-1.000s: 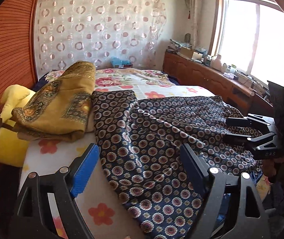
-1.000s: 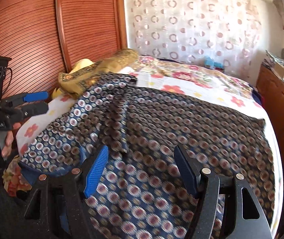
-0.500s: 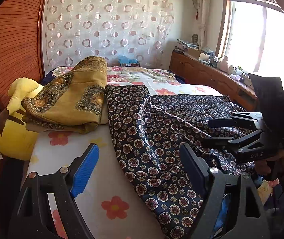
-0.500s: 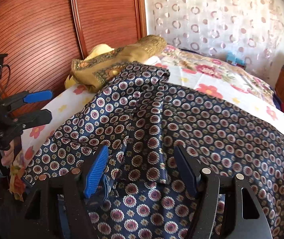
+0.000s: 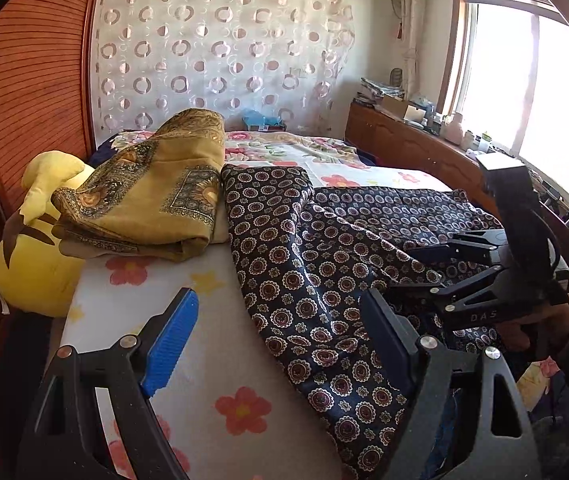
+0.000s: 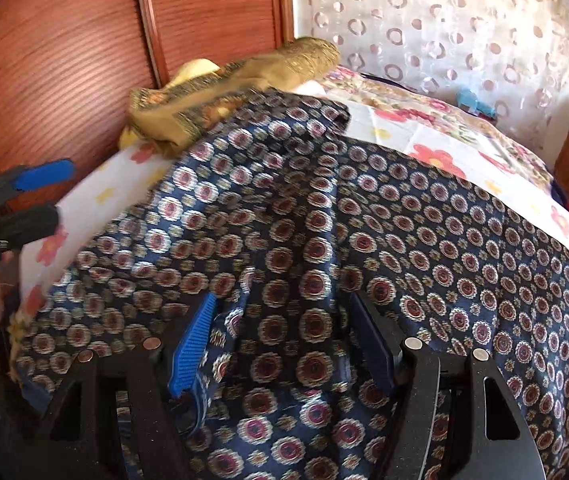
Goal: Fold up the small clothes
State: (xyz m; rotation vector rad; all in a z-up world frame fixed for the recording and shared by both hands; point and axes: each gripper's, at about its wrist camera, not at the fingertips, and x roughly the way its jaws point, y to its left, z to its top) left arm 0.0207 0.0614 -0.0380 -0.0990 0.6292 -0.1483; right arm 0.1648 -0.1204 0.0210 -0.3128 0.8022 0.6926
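A navy garment with round medallion prints [image 5: 304, 256] lies spread and rumpled on the floral bed sheet [image 5: 132, 304]; it fills the right wrist view [image 6: 404, 240]. My left gripper [image 5: 280, 340] is open and empty, above the sheet at the garment's left edge. My right gripper [image 6: 284, 332] is open, low over the garment near the bed's front edge, with cloth between its fingers. The right gripper also shows in the left wrist view [image 5: 424, 268], and the left gripper shows at the left of the right wrist view [image 6: 32, 196].
A folded mustard patterned cloth [image 5: 152, 188] rests at the bed's left side on a yellow plush toy [image 5: 36, 256]. A red-brown slatted wardrobe [image 6: 64, 60] stands left of the bed. A wooden cabinet [image 5: 412, 148] runs under the window at right.
The left gripper has shifted left, toward the garment's left edge. The right gripper has moved forward and lower onto the garment. Both stay open.
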